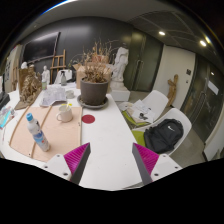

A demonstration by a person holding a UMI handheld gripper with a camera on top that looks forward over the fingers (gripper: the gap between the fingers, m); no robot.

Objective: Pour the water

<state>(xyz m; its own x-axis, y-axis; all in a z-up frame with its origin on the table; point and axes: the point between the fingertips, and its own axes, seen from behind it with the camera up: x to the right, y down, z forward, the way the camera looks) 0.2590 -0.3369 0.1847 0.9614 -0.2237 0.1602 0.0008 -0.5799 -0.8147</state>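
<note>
Gripper view: the gripper point(112, 160) is seen held above a white table point(105, 140), its two fingers spread apart with nothing between them (pink pads point(77, 157) on the inner faces). A plastic water bottle point(37, 132) with a blue label is found lying on a tan mat point(62, 135) to the left, well apart from the fingers. A white cup point(66, 115) is placed farther back on that mat. A big brown pot of dried plants point(95, 85) is set at the far middle, with a small red coaster point(88, 119) just in front. A black backpack point(164, 135) is parked on a chair point(150, 105) to the right.
</note>
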